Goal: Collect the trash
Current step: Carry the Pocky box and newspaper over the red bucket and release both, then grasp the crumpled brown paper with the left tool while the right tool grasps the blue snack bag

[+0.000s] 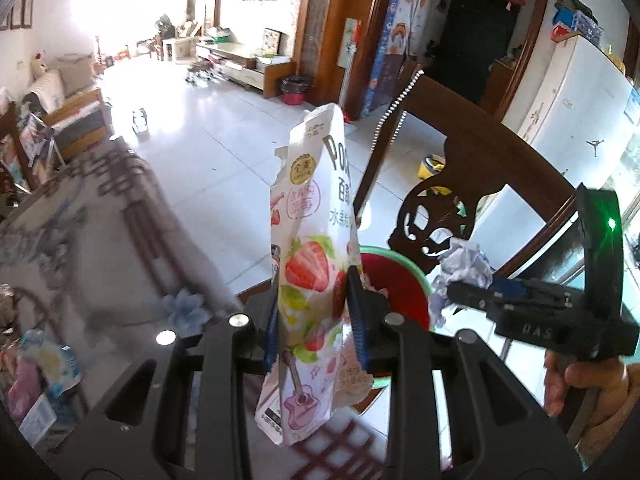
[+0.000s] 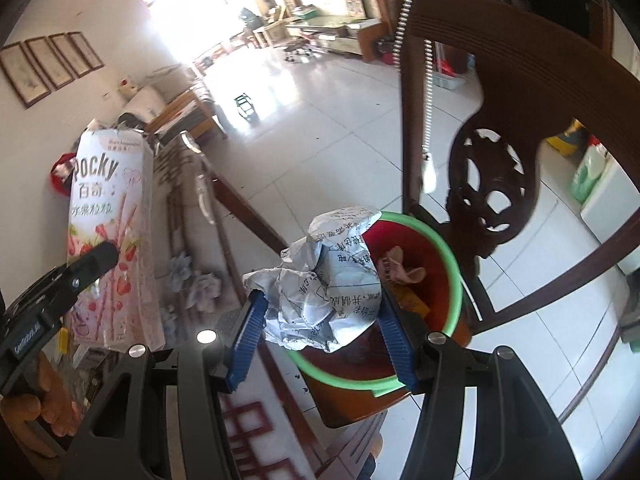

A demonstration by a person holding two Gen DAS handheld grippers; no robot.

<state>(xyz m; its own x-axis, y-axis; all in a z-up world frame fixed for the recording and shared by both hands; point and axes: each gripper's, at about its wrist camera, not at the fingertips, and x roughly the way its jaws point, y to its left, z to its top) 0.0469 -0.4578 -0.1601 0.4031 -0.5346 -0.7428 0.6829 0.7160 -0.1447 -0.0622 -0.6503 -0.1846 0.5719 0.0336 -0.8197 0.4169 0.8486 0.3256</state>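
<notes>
Clamping its blue pads on the flattened Pocky box (image 1: 310, 264), the left hand-held gripper (image 1: 316, 312) holds it upright, clear of the desk (image 1: 120, 216). The right hand-held gripper (image 2: 320, 316) grasps a crumpled paper ball (image 2: 324, 276) just above the green-rimmed red bin (image 2: 440, 248), likely ready for dropping. Beyond stands a carved chair (image 2: 500, 140).

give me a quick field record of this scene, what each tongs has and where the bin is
left tongs: shut on Pocky box, box upright
right tongs: shut on crumpled paper
bin: red, green rim, on the floor by the table edge, below and beyond both tongs
bin contents: some scraps already inside
nearby: dark wooden chair behind the bin
</notes>
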